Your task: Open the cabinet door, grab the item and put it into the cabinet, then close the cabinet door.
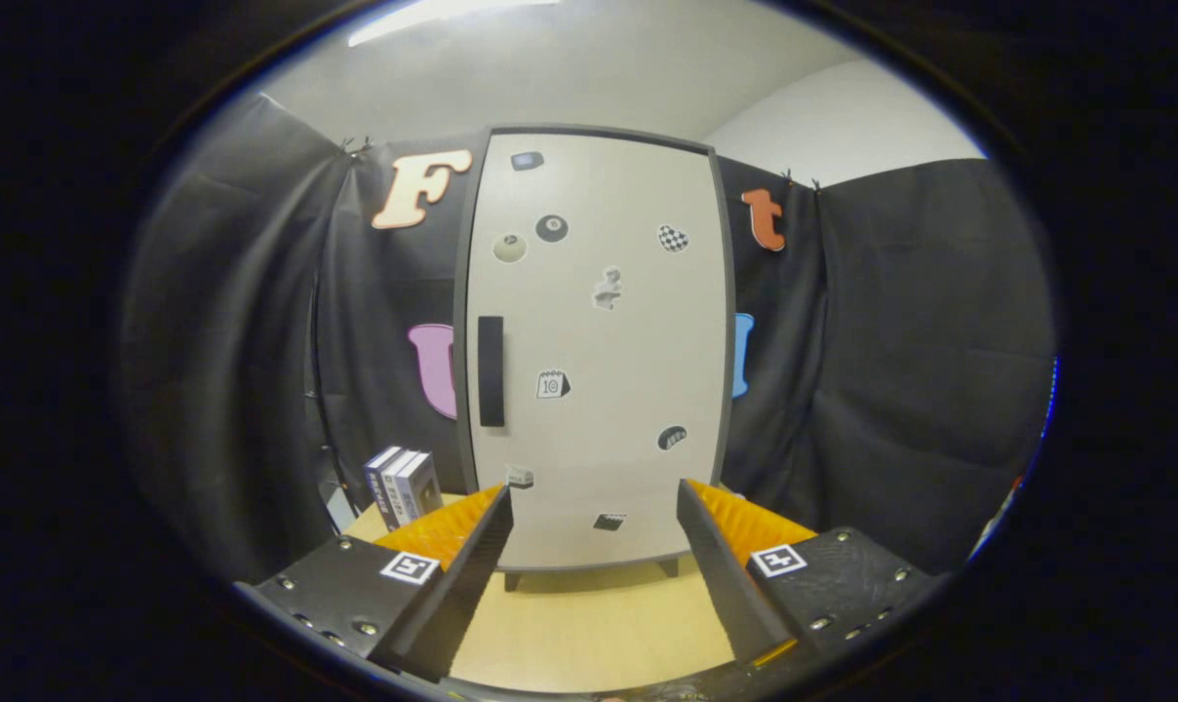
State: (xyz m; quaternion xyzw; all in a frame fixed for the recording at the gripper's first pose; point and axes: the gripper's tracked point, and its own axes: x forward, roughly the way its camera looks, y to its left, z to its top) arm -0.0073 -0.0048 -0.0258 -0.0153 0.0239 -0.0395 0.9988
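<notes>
Claw (594,507) released, holding nothing; cabinet door (597,341) closed, boxes (404,485) beside it, labels unreadable

Looked like a lab test booth: black cloth walls (901,370) w/ sticker-covered cabinet (599,341) at 12 o'clock, on wooden table (589,624).

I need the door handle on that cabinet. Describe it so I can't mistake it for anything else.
Beyond the open gripper, a tall pale cabinet stands on the wooden table, its door shut. The handle sits near the door's left edge at mid height. It is a dark upright bar, unlike the small stickers scattered over the door.
</notes>
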